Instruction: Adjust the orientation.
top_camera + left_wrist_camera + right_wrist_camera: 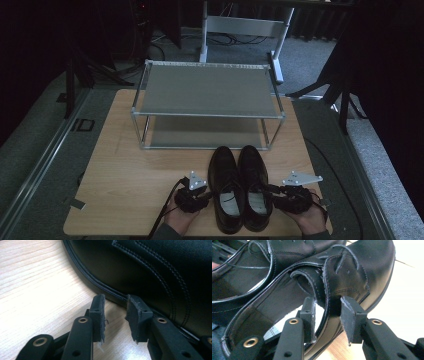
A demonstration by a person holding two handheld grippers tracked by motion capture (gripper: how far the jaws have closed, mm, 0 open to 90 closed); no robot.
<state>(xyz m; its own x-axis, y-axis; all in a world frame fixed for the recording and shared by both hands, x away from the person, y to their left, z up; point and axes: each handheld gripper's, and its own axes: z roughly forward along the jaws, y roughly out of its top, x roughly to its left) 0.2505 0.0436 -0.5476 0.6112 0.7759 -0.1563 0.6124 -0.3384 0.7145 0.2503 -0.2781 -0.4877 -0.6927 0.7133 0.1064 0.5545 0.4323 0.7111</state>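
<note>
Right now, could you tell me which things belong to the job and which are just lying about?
In play, likely:
left shoe
right shoe
left gripper
right gripper
shoe rack
table

Just about:
white stand
floor cables

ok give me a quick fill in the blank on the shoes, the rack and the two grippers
1. The pair of black shoes stands in front of a two-tier metal ____.
2. The right hand-held gripper has its jaws either side of the right shoe's ____.
3. The left hand-held gripper is open beside the left shoe's ____.
4. Both rack shelves are ____.

Missing words: rack; collar; sole; empty
</note>
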